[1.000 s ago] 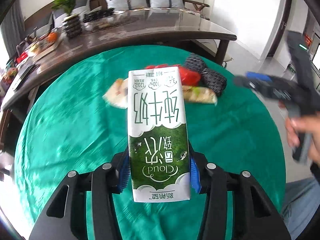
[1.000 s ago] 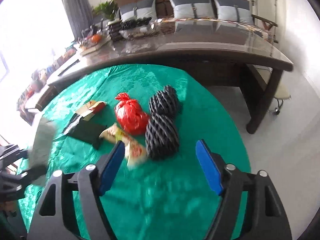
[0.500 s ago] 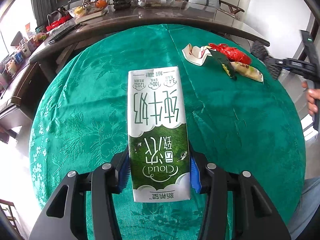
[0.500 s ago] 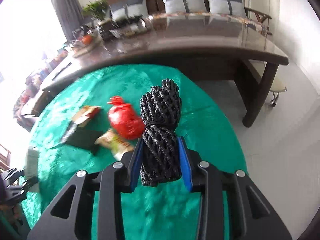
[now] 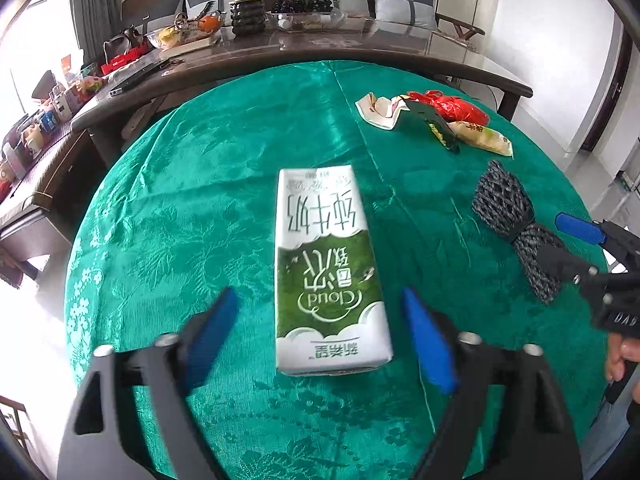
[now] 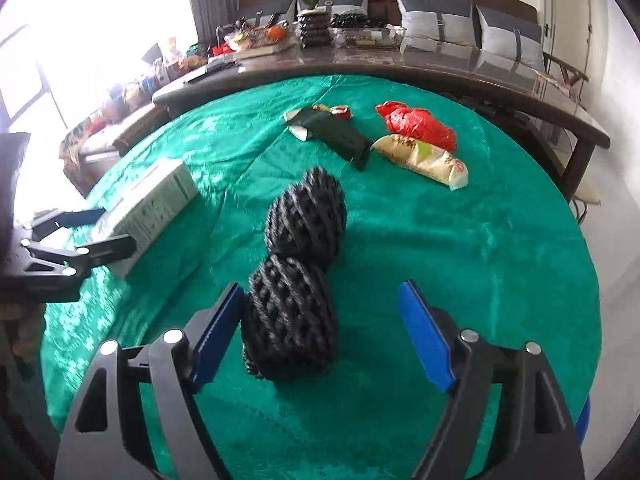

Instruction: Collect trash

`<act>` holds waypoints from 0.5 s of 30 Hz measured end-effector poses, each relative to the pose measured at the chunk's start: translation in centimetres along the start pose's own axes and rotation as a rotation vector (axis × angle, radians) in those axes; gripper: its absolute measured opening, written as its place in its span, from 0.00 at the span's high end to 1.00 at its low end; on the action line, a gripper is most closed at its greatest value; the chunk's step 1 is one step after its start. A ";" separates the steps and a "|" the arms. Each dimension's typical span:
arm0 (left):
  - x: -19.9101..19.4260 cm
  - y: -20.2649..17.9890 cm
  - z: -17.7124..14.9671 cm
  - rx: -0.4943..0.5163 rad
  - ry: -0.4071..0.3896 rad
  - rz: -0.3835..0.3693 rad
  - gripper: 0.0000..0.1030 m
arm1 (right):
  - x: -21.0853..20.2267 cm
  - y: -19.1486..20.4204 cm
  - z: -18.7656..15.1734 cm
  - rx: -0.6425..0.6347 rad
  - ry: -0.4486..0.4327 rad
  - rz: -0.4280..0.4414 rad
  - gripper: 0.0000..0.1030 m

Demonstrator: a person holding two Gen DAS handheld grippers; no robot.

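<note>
A green and white milk carton lies flat on the green tablecloth, between the fingers of my open left gripper. It also shows in the right wrist view. A black foam net bundle lies on the cloth between the fingers of my open right gripper; it shows in the left wrist view too. Farther back lie a red plastic bag, a yellowish snack wrapper, a black wrapper and a white torn wrapper.
The round table ends close on the right, with floor beyond. A long dark table with fruit, a potted plant and dishes stands behind. A sofa with grey cushions is at the back wall.
Both grippers have opened. The milk carton has left my left gripper and now lies on the cloth. The black net bundle has left my right gripper and rests on the table.
</note>
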State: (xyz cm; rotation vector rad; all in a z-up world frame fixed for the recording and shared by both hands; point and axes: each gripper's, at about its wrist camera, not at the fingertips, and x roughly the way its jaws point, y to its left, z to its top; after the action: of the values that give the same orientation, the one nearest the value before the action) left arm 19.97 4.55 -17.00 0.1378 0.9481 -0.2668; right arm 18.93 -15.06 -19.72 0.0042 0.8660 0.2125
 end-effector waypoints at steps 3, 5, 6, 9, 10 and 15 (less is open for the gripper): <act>0.8 -0.2 -0.6 0.033 0.014 0.021 0.05 | 0.7 0.5 -0.2 -0.049 0.032 -0.006 0.18; 1.7 -0.3 -0.9 0.047 0.028 0.044 0.05 | 1.3 1.0 -0.2 -0.075 0.054 -0.008 0.18; 2.2 -0.2 -1.0 0.043 0.034 0.045 0.04 | 1.6 1.0 -0.2 -0.079 0.067 -0.007 0.18; 2.5 0.6 -0.9 -0.003 0.029 0.027 0.04 | 2.2 1.3 -0.7 -0.077 0.081 -0.011 0.14; 2.7 0.8 -0.8 -0.007 0.026 0.033 0.04 | 2.1 1.3 -0.8 -0.075 0.078 -0.012 0.14; 2.8 0.9 -0.9 -0.011 0.015 0.026 0.04 | 2.5 1.2 -1.2 -0.075 0.088 -0.010 0.09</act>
State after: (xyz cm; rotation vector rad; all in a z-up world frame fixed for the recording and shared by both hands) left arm 21.08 5.19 -19.80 0.1420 0.9622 -0.2365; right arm 19.39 -13.49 -22.22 -0.0804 0.9450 0.2373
